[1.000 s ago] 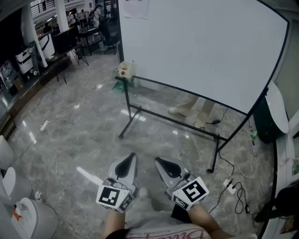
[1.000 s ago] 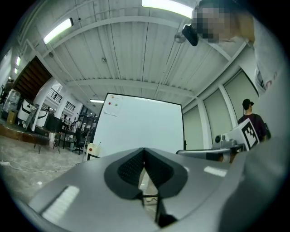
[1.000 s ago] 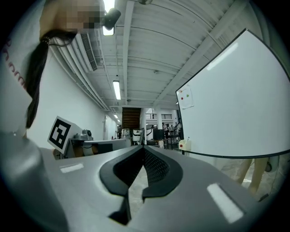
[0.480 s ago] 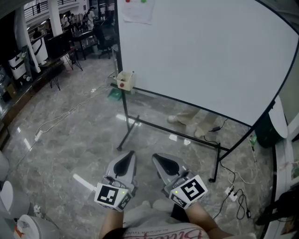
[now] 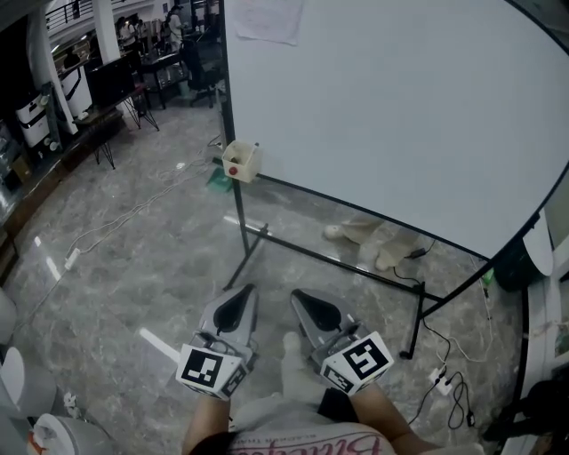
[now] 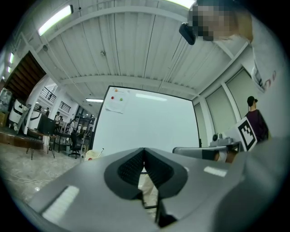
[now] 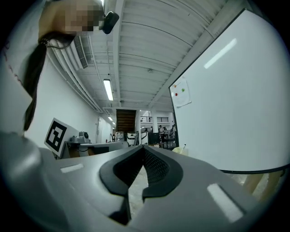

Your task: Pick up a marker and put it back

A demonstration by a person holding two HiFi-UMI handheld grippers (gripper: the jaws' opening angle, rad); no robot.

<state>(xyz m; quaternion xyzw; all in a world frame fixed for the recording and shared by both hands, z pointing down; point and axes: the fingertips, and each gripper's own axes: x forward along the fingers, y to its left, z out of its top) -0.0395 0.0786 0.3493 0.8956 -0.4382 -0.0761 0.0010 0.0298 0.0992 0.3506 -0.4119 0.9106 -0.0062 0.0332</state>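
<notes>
left gripper: (image 5: pixel 240 300) low in the head view. Its jaws are clenched pad to pad, and in its own view we see nothing between them.
right gripper: (image 5: pixel 308 304) just beside the left one, the two apart. Its jaws are clenched as well and it is empty, as its own view shows.
pointing: we see both grippers aimed at the whiteboard (image 5: pixel 400 115), roughly level, well short of it.
marker: we make out a thin light stick (image 5: pixel 256 146) poking up from the cream box, too small for us to be sure what it is. It is well apart from both grippers, and neither touches it.
cream box: (image 5: pixel 240 162) it has a red dot on its front and sits at the whiteboard's lower left corner, on the frame.
whiteboard surface: we see it blank apart from a paper sheet (image 5: pixel 265 18) at the top left.
stand: (image 5: pixel 331 259) black bars and legs under the board, resting on the floor.
floor: (image 5: pixel 133 258) grey marble look. We see cables (image 5: pixel 124 218) trailing at the left and a power strip (image 5: pixel 442 382) at the right.
behind board: we see light shoes (image 5: pixel 373 240) below the board's bottom edge.
</notes>
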